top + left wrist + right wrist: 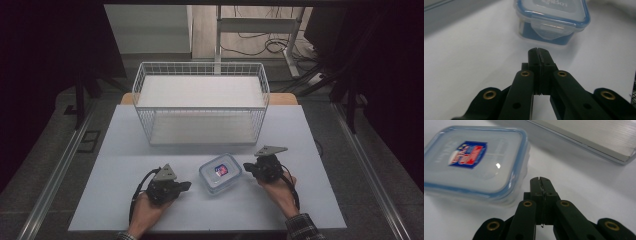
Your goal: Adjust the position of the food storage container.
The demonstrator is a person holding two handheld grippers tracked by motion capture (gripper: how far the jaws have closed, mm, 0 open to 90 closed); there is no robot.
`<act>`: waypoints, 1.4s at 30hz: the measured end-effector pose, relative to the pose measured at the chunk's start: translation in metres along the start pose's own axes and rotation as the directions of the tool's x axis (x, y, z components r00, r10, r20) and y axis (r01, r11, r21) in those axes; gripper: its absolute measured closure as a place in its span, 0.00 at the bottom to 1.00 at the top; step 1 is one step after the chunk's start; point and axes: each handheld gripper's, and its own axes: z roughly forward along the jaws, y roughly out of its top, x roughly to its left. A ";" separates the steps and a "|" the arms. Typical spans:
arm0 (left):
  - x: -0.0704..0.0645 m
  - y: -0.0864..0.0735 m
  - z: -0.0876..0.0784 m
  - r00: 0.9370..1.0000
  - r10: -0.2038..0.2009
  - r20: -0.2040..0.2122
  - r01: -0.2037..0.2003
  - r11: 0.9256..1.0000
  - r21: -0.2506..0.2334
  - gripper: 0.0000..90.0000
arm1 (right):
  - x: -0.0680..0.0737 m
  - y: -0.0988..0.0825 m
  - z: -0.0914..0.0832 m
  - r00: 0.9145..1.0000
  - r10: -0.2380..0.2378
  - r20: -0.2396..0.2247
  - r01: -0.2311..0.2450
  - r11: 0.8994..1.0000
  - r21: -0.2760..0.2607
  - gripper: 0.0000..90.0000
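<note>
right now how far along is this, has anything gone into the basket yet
Nothing looks done: the white wire basket is empty. The lidded plastic container sits shut on the table between the two grippers. Neither holds anything: the left gripper and right gripper are both shut, just short of the container. Gripping and any moving remain, if that is the goal.

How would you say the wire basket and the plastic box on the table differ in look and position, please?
The wire basket is an open white mesh with no lid, while the plastic box is clear with a closed blue-rimmed lid and a red and blue label. The basket is much larger than the box. The basket stands at the far side of the table; the box sits near, between the left claw and right claw. Both are rectangular.
</note>
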 end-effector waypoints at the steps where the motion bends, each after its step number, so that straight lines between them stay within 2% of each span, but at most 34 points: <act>1: -0.001 0.002 0.005 1.000 0.001 0.008 -0.001 1.000 0.006 1.00 | -0.001 0.001 0.003 1.000 0.002 -0.002 -0.002 1.000 0.002 1.00; 4: -0.008 0.007 0.020 1.000 0.011 0.009 -0.011 1.000 0.027 1.00 | -0.002 0.004 0.012 0.999 -0.003 -0.045 0.004 1.000 0.015 1.00; 8: -0.010 0.008 0.023 1.000 0.008 0.004 -0.008 0.999 0.034 1.00 | 0.002 0.003 0.014 0.998 -0.013 -0.060 0.015 0.999 0.035 1.00; 10: -0.009 0.008 0.021 1.000 0.003 0.005 -0.003 0.999 0.037 1.00 | 0.004 0.002 0.014 0.996 0.007 -0.089 -0.003 0.999 0.040 1.00; 12: -0.007 0.008 0.018 1.000 0.002 -0.005 -0.002 0.999 0.041 1.00 | 0.008 0.002 0.014 0.996 0.000 -0.085 0.005 0.999 0.051 1.00; 16: 0.002 0.006 0.010 0.999 -0.023 -0.024 0.024 0.998 0.051 1.00 | 0.016 0.000 0.014 0.993 0.004 -0.118 0.004 0.998 0.069 1.00; 17: 0.006 0.005 0.007 0.999 -0.040 -0.027 0.042 0.997 0.060 1.00 | 0.022 -0.001 0.014 0.991 -0.002 -0.134 0.012 0.997 0.078 1.00; 19: 0.010 0.003 0.004 0.998 -0.046 -0.042 0.049 0.996 0.072 1.00 | 0.030 -0.002 0.015 0.988 -0.008 -0.151 0.022 0.996 0.087 1.00; 22: 0.014 0.002 0.000 0.998 -0.047 -0.045 0.050 0.995 0.081 1.00 | 0.038 -0.003 0.016 0.988 -0.027 -0.152 0.042 0.995 0.096 1.00; 23: 0.016 0.001 -0.002 0.998 -0.040 -0.055 0.045 0.995 0.090 1.00 | 0.043 -0.003 0.016 0.985 -0.030 -0.171 0.046 0.994 0.095 1.00; 28: 0.019 0.000 -0.005 0.997 -0.048 -0.057 0.053 0.994 0.100 1.00 | 0.050 -0.004 0.016 0.981 -0.038 -0.189 0.057 0.994 0.094 1.00; 31: 0.022 -0.001 -0.007 0.997 -0.063 -0.041 0.066 0.993 0.095 1.00 | 0.053 -0.006 0.015 0.979 -0.040 -0.201 0.060 0.994 0.095 1.00; 35: 0.024 -0.003 -0.010 0.997 -0.069 -0.041 0.073 0.993 0.090 0.98 | 0.054 -0.006 0.010 0.981 -0.054 -0.187 0.071 0.994 0.084 0.98; 37: 0.027 -0.004 -0.012 0.996 -0.077 -0.044 0.081 0.992 0.094 0.93 | 0.053 -0.006 0.006 0.986 -0.076 -0.149 0.088 0.993 0.075 0.93; 39: 0.029 -0.005 -0.012 0.995 -0.085 -0.056 0.090 0.991 0.100 0.81 | 0.049 -0.008 0.004 0.990 -0.090 -0.112 0.098 0.993 0.070 0.85; 42: 0.031 -0.006 -0.011 0.992 -0.097 -0.081 0.105 0.990 0.099 0.63 | 0.040 -0.012 0.004 0.995 -0.072 -0.067 0.075 0.996 0.050 0.65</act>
